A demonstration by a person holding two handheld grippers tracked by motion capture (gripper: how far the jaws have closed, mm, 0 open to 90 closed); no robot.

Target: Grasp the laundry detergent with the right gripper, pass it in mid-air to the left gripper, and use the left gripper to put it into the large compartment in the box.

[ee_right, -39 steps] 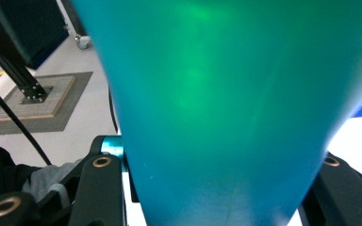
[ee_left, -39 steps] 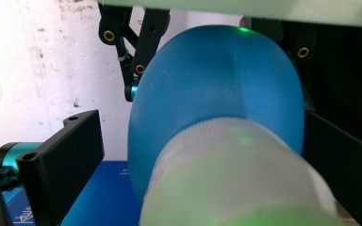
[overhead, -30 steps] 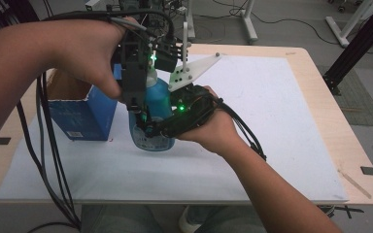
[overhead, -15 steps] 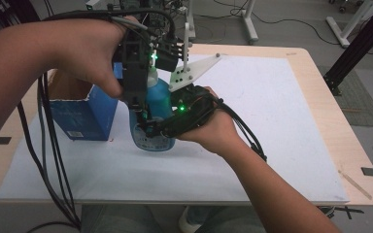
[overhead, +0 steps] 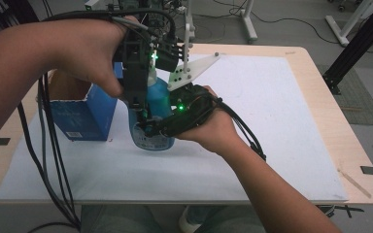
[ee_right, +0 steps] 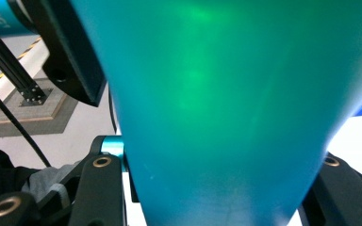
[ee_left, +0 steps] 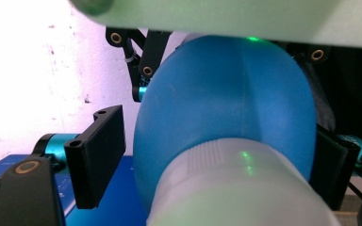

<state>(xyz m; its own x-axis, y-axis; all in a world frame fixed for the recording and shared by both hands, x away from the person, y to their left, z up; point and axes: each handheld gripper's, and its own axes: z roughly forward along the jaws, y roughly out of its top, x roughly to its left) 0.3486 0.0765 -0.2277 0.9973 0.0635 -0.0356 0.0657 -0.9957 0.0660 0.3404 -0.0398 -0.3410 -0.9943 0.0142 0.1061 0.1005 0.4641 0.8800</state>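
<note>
Your right tongs (overhead: 150, 127) are clamped around the lower body of the translucent blue plastic bottle (overhead: 151, 114), which stands upright on the white sheet covering the wooden tabletop (overhead: 315, 87), near its centre and a little toward 9 o'clock. In the right gripper view the bottle wall sits tight between both black jaws.

Your left tongs (overhead: 138, 99) come down from above at the bottle's shoulder. In the left gripper view the jaw on the left stands clear of the blue shoulder with a gap, so that pair is spread rather than clenched; the other jaw lies close behind the bottle. The white ribbed cap (ee_left: 235, 188) fills the bottom of that view.

The risk is a squeeze or twist on soft plastic: press harder below and the wall may buckle; close the upper pair off-centre and the bottle may tip or slip against your lower hold.

Just beside it, at 9 o'clock, the open blue cardboard box (overhead: 80, 114) crowds your left hand. Black cables (overhead: 53, 145) hang off the near edge at 7 o'clock and could snag.
</note>
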